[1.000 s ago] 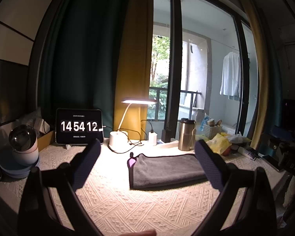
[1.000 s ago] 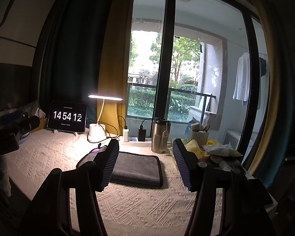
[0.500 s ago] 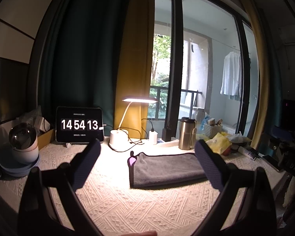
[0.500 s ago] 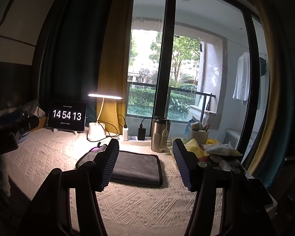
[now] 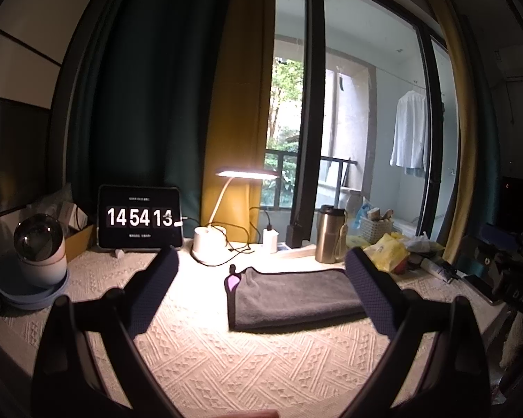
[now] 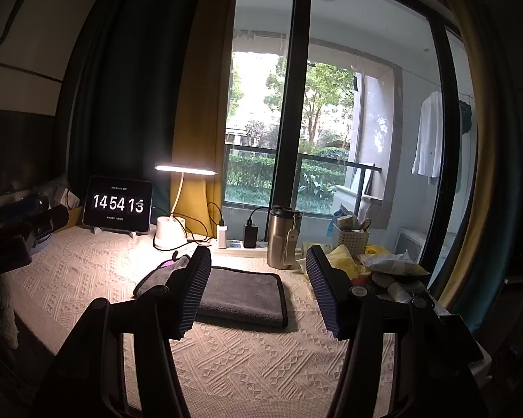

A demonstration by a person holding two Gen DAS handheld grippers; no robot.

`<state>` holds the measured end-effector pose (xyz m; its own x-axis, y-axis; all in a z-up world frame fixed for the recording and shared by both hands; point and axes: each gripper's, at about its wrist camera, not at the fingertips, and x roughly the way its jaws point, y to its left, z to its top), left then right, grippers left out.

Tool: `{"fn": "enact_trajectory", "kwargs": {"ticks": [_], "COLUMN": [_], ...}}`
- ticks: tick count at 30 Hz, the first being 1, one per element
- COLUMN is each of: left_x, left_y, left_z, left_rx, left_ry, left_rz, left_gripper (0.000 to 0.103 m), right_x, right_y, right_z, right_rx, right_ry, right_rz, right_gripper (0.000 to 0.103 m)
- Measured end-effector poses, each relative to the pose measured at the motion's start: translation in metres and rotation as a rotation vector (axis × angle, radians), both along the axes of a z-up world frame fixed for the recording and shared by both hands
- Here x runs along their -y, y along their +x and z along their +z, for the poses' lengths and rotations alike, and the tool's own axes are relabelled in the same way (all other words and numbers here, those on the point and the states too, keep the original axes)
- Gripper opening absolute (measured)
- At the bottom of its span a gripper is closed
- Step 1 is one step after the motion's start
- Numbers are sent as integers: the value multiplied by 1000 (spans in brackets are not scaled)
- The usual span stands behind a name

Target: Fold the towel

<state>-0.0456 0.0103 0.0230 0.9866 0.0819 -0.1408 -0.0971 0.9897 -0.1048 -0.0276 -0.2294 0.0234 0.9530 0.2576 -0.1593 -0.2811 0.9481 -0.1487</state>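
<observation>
A dark grey towel (image 5: 296, 296) lies folded flat on the cream knitted table cover (image 5: 226, 358), with a small purple tag (image 5: 232, 282) at its left end. It also shows in the right wrist view (image 6: 242, 294). My left gripper (image 5: 259, 296) is open and empty, held above the table in front of the towel. My right gripper (image 6: 258, 292) is open and empty too, held above the towel's near side. Its left finger (image 6: 191, 292) hides part of the towel.
At the back stand a tablet clock (image 5: 139, 217), a lit white desk lamp (image 5: 209, 244), chargers with cables (image 5: 270, 240) and a steel tumbler (image 5: 329, 233). A round device (image 5: 40, 254) sits left. Yellow packets and clutter (image 5: 390, 250) lie right.
Both grippers stay almost still and open. The clock went from 14:54:12 to 14:54:13. The towel has not moved.
</observation>
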Motion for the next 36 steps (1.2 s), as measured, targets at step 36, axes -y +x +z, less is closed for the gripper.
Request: {"fn": "enact_trajectory", "kwargs": {"ticks": [36], "left_x": [-1], "left_y": [-1], "left_z": [-2], "left_rx": [-2], "left_ry": [-6], "left_rz": [4], "left_gripper": [97], "right_x": [-1], "right_y": [0], "right_z": [0], "right_rx": [-3], "right_ry": [0], "right_rz": [0], "right_gripper": [60]}}
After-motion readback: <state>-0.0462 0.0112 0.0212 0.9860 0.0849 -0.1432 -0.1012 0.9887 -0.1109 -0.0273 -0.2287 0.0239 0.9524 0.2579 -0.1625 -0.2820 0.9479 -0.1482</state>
